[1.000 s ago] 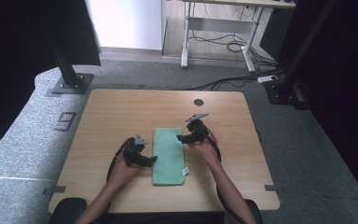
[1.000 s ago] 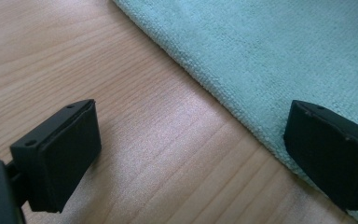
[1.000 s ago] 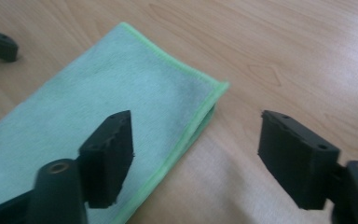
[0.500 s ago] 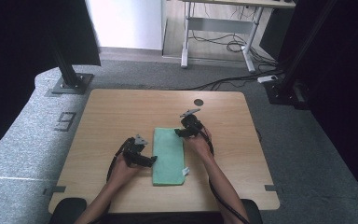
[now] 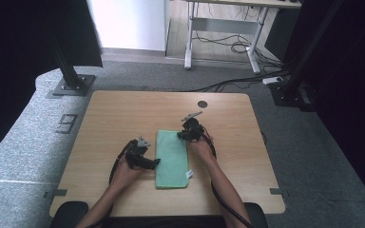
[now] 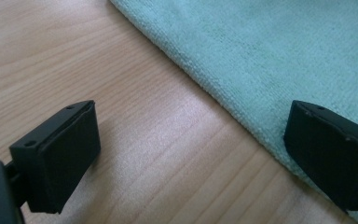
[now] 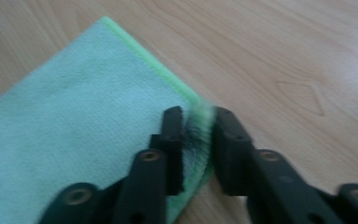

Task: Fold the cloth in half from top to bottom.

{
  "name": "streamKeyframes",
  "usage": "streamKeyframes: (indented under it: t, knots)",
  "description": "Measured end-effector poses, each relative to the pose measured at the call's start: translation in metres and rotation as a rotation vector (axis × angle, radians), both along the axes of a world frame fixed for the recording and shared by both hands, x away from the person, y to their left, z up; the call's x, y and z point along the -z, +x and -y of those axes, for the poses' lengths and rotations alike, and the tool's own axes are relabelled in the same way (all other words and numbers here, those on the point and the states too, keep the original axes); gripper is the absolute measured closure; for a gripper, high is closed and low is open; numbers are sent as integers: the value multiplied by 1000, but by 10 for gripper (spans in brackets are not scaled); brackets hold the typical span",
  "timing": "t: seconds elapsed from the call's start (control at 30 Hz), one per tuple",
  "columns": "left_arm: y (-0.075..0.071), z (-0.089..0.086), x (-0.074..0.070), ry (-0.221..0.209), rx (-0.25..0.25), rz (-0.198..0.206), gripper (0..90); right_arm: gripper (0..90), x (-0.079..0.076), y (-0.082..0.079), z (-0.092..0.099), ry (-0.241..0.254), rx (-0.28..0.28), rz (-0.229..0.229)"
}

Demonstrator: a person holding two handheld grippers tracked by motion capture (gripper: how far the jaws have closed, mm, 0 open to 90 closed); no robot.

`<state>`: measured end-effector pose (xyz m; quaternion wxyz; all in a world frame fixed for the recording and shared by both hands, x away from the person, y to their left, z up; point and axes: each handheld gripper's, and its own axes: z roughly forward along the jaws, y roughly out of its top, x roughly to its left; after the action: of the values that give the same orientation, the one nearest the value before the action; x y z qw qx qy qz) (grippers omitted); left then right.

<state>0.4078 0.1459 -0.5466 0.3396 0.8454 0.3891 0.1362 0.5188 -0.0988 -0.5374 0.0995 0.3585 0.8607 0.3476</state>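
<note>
A folded green cloth (image 5: pixel 172 159) lies flat on the wooden table (image 5: pixel 123 114), near the front middle. My left gripper (image 5: pixel 153 163) rests low at the cloth's left edge, open. In the left gripper view (image 6: pixel 191 154) one jaw stands over bare wood and the other over the cloth's (image 6: pixel 270 51) border. My right gripper (image 5: pixel 181 135) is at the cloth's far right corner. In the right gripper view (image 7: pixel 199 135) its jaws are pinched on the bright green hem of the cloth (image 7: pixel 84 121).
A small white tag (image 5: pixel 189 174) sticks out at the cloth's near right corner. A dark round cable hole (image 5: pixel 202 104) sits in the table's far right part. Both cables trail back along the forearms toward the front edge.
My right gripper has moved a little farther away and leftward along the cloth's right side to its far corner. The left gripper has stayed put.
</note>
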Motion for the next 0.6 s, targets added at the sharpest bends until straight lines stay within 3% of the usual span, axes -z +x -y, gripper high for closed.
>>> streamKeyframes:
  t: [0.07, 0.13, 0.23, 0.33, 0.47, 0.6]
  knots:
    - [1, 1, -1, -15, -3, 4, 40, 832, -1, 0, -1, 2, -2, -12]
    - [2, 2, 0, -3, 0, -1, 38, 847, -1, 0, -3, -8, -3, -15]
    - [2, 4, 2, 18, 0, 4, 39, 854, -3, -2, -6, -32, 3, -4]
    - [2, 4, 2, 12, -3, -1, 43, 858, -6, -6, -9, -56, -2, 15]
    - [2, 4, 2, 12, -9, 0, 41, 859, -14, -11, -6, -16, -18, 31]
    - [1, 4, 2, 16, -12, 0, 41, 860, -33, -20, -4, 9, -49, 70]
